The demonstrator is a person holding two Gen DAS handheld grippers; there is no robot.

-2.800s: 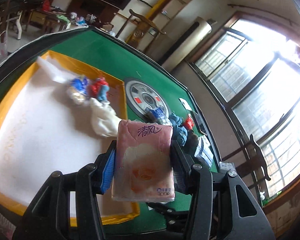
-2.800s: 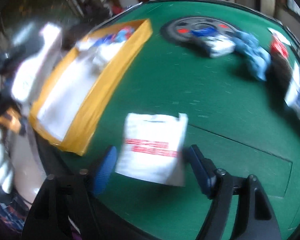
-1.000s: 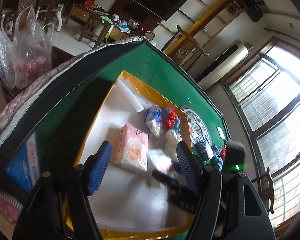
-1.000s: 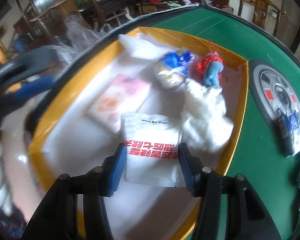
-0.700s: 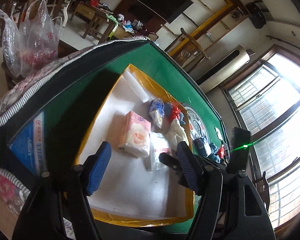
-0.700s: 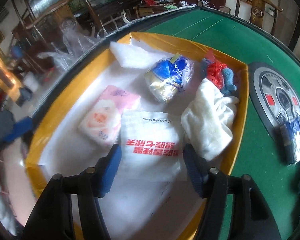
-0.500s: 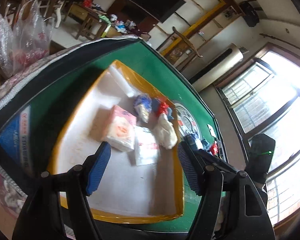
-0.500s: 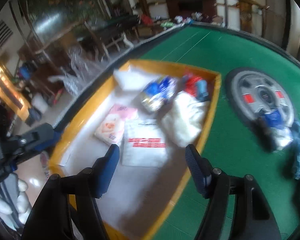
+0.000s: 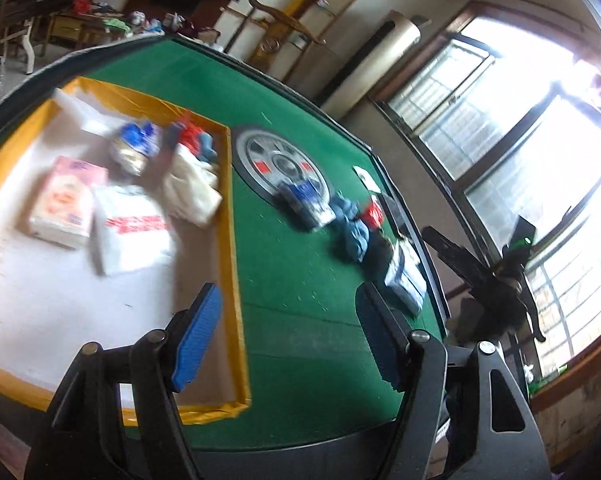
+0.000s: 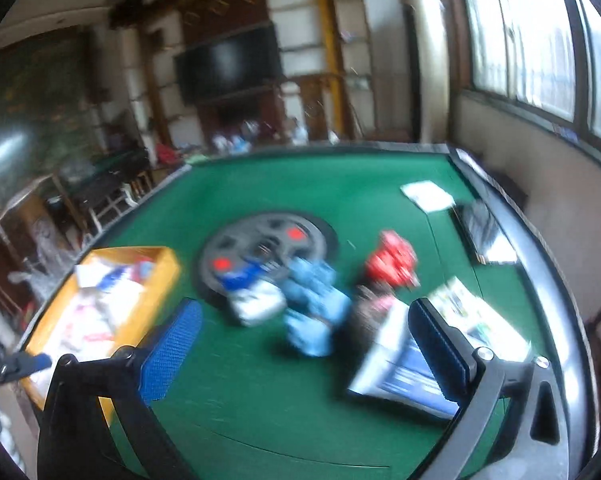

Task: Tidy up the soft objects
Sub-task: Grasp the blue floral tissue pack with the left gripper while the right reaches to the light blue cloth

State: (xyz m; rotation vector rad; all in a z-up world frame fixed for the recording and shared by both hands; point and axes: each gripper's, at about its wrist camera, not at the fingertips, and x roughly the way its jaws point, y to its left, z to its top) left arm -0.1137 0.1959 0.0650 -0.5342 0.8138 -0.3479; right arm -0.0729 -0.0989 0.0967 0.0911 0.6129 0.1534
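Observation:
A yellow-rimmed tray (image 9: 230, 216) with a white liner lies on the left of the green table. In it are a pink tissue pack (image 9: 66, 202), a white packet with red print (image 9: 130, 228), a cream cloth (image 9: 192, 190), a blue-white bag (image 9: 134, 146) and a red-blue bundle (image 9: 196, 140). On the green felt lie a blue-white pack (image 10: 256, 296), a light blue cloth (image 10: 314, 312), a red bundle (image 10: 392, 260) and a blue-white package (image 10: 400, 368). My left gripper (image 9: 288, 336) is open and empty above the tray's right rim. My right gripper (image 10: 304, 352) is open and empty above the loose items.
A round grey dial (image 10: 266, 246) sits in the table's middle. A white card (image 10: 426, 194) and a dark flat thing (image 10: 478, 224) lie near the far right rim. The black raised table edge (image 10: 548, 272) runs along the right. The right gripper also shows in the left view (image 9: 484, 272).
The pink tissue pack and the white packet were set down in the tray and let go. Both grippers have swung right, away from the tray toward the loose items on the felt.

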